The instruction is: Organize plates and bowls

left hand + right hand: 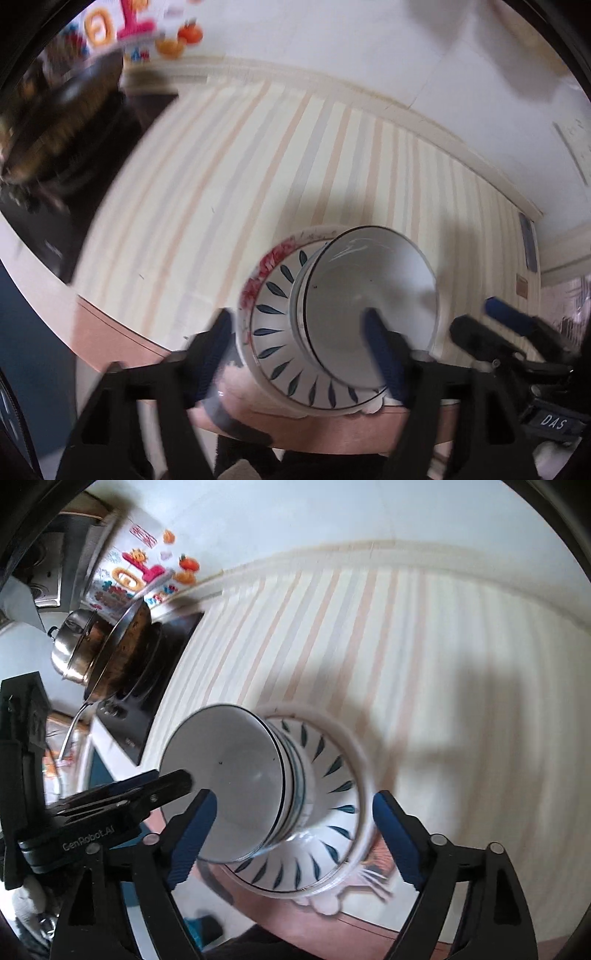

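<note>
Left wrist: I'm spreading left gripper [299,350] wide, empty, astride stack [280,332]; right gripper [297,834] likewise gaping, empty, probably sizing grip.

Striped tablecloth [258,166] — stacked bowls [354,314], black cooktop [147,686]

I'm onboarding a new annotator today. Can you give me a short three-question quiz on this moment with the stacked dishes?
1. True or false: the plain white bowl sits inside the leaf-patterned bowl.
2. What covers the counter under the stack? A) striped mat B) bare wood C) newspaper
3. Fill in: in the left wrist view, the left gripper is ____, its fingers on either side of the stack.

Key: 1 true. 2 A, the striped mat. 3 open; the right gripper is open too.
</note>
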`<state>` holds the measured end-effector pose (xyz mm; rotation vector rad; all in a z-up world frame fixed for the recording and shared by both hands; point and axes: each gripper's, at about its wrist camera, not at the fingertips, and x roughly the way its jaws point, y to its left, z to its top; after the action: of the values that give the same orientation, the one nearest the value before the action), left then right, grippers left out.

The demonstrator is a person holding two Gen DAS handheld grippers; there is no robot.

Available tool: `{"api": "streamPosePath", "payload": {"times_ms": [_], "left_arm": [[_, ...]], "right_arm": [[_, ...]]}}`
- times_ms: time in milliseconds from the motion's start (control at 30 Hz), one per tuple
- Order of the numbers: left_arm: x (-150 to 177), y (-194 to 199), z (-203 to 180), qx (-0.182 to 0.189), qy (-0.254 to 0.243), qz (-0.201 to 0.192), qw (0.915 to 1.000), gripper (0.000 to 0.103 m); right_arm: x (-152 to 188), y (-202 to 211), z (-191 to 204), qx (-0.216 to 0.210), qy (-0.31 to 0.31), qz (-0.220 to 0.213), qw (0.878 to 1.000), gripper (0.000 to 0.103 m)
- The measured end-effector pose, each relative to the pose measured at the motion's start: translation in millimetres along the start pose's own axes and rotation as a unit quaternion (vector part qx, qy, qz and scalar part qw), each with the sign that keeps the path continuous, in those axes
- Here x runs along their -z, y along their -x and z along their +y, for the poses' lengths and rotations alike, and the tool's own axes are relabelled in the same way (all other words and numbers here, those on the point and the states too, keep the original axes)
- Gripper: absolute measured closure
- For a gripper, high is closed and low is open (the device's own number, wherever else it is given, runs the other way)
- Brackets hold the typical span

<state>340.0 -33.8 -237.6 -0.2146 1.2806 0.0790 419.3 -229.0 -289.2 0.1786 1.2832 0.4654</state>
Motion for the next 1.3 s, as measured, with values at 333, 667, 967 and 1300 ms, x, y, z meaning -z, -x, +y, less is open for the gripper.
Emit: {"api": "streamPosePath", "payload": {"times_ms": [333, 667, 967, 1300], "left_arm": [[38.7, 96.5, 23.3, -0.011, -0.078, -0.101, 0.9918, 0.003], [101.1, 185.1, 45.7, 0.013, -0.114, -0.169, 0.9789, 0.002], [170.4, 250.2, 57.1, -0.013, -0.113, -0.255, 0.9603, 0.000], [238.5, 294.1, 63.0, -0.035, -0.102, -0.291, 0.9507, 0.000]], "right_arm": [[59.0, 101.7, 62.1, 0.099, -0.023, -0.129, 0.986, 0.006], [144.3, 198.8, 141.0, 0.131, -0.058, -0.217, 0.966, 0.003], [225.0, 255.7, 193.7, 0.158, -0.035, -0.268, 0.950, 0.002], [292.9, 291.0, 217.4, 0.160, -0.010, -0.291, 0.943, 0.002]]}}
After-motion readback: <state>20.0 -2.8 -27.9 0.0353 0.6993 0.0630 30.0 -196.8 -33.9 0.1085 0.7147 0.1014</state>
